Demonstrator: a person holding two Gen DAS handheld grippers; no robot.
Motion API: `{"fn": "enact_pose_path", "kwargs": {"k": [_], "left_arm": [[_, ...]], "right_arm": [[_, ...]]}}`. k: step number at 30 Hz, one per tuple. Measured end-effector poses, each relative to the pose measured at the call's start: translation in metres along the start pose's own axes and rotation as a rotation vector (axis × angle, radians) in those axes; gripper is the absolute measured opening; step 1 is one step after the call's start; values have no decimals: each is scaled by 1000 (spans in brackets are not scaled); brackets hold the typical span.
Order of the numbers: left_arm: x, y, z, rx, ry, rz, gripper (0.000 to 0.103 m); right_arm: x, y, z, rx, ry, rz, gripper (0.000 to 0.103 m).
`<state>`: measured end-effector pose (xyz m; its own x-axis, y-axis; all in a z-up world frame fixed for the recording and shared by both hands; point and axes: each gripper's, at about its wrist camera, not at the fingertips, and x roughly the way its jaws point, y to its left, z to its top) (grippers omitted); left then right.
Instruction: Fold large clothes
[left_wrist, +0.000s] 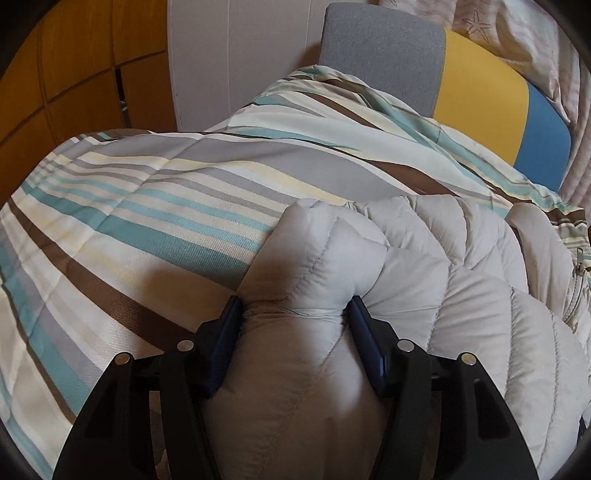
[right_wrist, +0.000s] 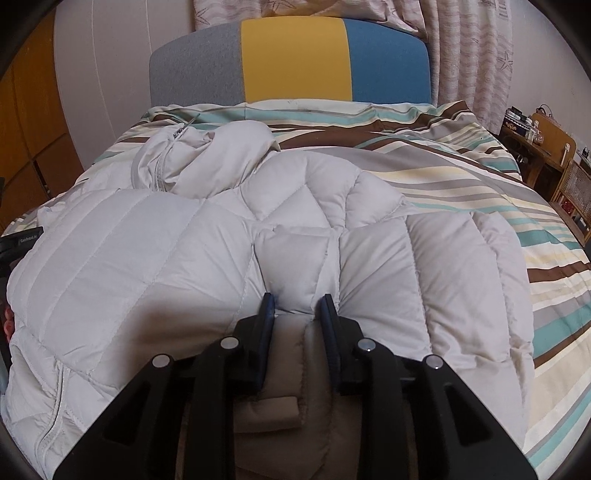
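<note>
Both claws grasp the puffy grey jacket (right_wrist: 207, 236): left claw (left_wrist: 295, 306), right claw (right_wrist: 295, 301). The slippery thick padding between the pads may slide out, because it compresses.

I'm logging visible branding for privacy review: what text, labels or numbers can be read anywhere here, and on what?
"GenRobot.AI", roughly; the small white print on the black device at the right wrist view's left edge is blurred.
Boxes on the wooden shelf: print too small to read.
Puffer jacket, striped duvet: no text.

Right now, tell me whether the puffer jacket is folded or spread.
Partly folded: the grey puffer jacket lies doubled over and bunched on the striped duvet, its edge pinched in both the left gripper and right gripper.
</note>
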<state>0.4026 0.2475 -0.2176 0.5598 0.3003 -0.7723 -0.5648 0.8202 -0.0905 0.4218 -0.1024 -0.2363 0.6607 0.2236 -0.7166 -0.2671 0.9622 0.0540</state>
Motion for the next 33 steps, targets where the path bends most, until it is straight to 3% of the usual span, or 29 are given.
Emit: {"fn": "enact_pose_path", "kwargs": {"k": [4,6,8,15,17,20,22,26,30,33], "left_arm": [[-7,2,0,-15,-8,-13,64],[-16,6,1,-33,-4,8,85],[-30,14,0,-55,-17,16,90],[-94,19,-13,-68,-79,-65,90],[-112,8,-20,-39,-101,-134,90],[-123,-17,-30,56,-116,-170,90],[-120,-42,-39,158,-108,-173,90],[-89,-80,-50,283,-33,-148,90],[-67,-91,-56,334,-8,-110,90],[-52,-92,-60,339,27,-116,92]], "right_arm": [[0,1,0,-3,0,-3,25],[0,1,0,-2,-1,-2,25],[0,1,0,1,-1,2,25],[-10,-2,-1,16,-36,15,30],[-22,-4,2,22,-60,20,37],[-56,-3,9,52,-135,47,38],[-68,5,15,59,-152,92,40],[-58,35,26,10,-93,160,40],[-24,46,19,9,4,155,39],[-6,45,10,9,19,147,39]]}}
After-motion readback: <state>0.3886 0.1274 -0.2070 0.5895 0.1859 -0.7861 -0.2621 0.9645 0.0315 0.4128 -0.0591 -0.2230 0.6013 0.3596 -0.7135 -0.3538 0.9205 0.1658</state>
